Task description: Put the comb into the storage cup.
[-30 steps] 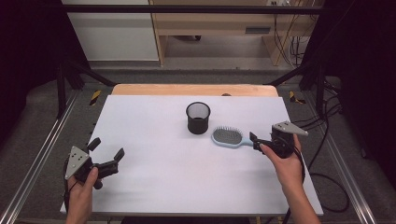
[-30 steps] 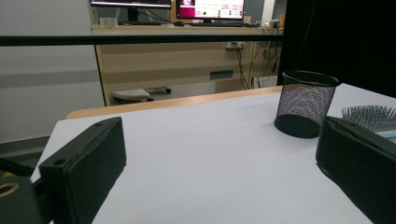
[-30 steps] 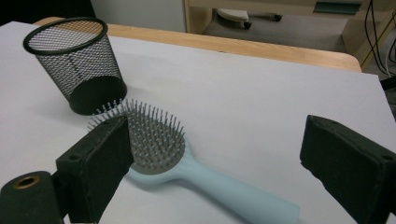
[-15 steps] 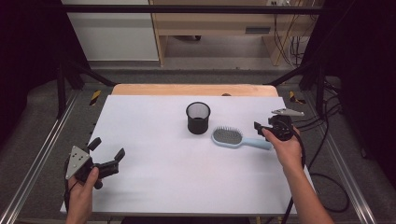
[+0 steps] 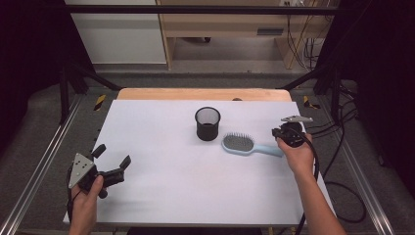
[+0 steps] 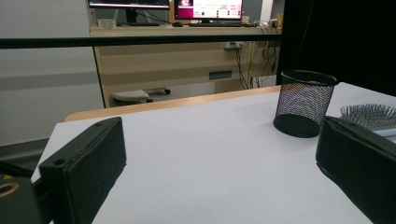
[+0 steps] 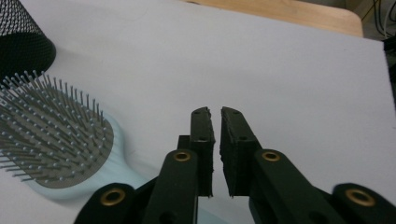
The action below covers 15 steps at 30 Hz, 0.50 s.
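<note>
Item: hairbrush pickup, table stock read left to right.
We list the left gripper [image 5: 113, 164], jaws wide and empty; the mesh cup [image 5: 207, 123]; the hairbrush [image 5: 238, 144] lying flat just right of the cup. The right gripper [image 5: 280, 135] has moved from beside the handle onto its tip, and its jaws have just been closing to nearly together; we judge the handle pinched, though the right gripper view leaves that unclear.

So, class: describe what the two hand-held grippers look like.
Each gripper, left and right, is black with two flat rectangular jaws, brass-coloured rivets on the jaw links, a grey three-cornered plate on top and a trailing black cable. The person's forearms show no sleeves.
</note>
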Each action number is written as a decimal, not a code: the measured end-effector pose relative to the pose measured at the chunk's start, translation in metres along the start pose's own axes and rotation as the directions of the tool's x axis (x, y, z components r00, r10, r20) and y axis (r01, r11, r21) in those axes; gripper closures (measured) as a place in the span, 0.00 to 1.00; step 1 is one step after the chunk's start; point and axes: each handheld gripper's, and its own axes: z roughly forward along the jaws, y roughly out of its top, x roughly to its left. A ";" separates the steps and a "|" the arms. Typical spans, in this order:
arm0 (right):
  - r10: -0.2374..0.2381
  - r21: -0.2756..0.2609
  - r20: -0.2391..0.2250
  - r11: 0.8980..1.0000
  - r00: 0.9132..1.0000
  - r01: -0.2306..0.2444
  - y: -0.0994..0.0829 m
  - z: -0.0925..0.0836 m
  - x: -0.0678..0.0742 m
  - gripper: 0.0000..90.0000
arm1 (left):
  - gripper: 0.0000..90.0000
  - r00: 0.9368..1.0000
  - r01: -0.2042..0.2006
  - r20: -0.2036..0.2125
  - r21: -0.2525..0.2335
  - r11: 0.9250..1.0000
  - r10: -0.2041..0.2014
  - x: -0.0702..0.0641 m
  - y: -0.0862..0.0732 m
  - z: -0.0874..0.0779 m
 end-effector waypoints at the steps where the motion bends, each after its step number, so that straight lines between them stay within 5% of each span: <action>1: -0.005 0.011 -0.002 1.000 1.000 0.005 -0.001 0.001 0.001 0.96 | 0.02 1.000 0.000 0.000 0.000 1.000 0.000 0.000 0.000 0.000; 15: -0.054 0.173 -0.008 0.983 0.999 0.054 -0.020 0.020 0.005 1.00 | 0.02 1.000 0.003 0.000 -0.004 1.000 -0.003 0.001 0.000 0.000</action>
